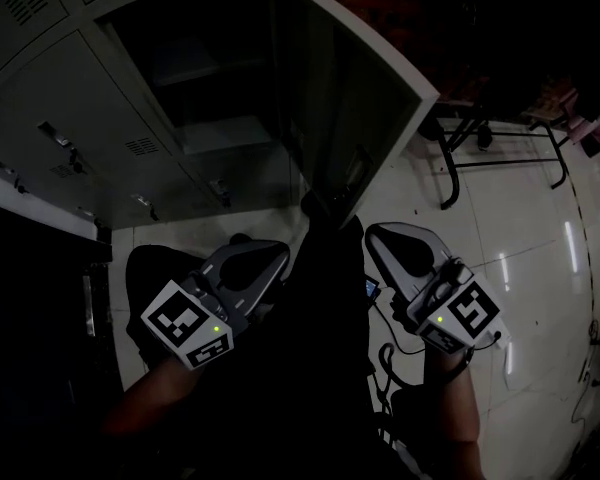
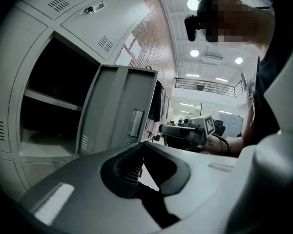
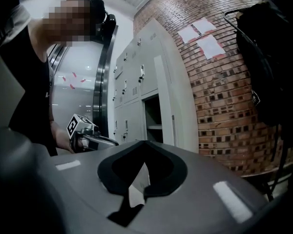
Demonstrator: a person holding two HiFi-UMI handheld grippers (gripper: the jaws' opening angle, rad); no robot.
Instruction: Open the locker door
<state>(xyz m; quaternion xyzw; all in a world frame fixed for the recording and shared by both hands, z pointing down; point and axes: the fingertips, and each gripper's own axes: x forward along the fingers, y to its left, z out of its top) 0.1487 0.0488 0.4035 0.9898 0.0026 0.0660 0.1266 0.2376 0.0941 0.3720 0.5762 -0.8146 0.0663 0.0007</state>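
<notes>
We hold the left tongs (image 1: 278,255) and right tongs (image 1: 377,236) closed and empty, below the steel locker door (image 1: 355,108), which stands wide open ahead; it seems stiff, free-swinging, best gripped by its outer edge.

1. The grey sheet-metal locker door (image 1: 365,98) is coated in smooth, matt paint.
2. The white tiled floor (image 1: 525,238) is seen as glossy.
3. The red brick wall (image 3: 224,96) is left rough and matt.
4. The left gripper (image 2: 144,144) is cased in smooth grey plastic.
</notes>
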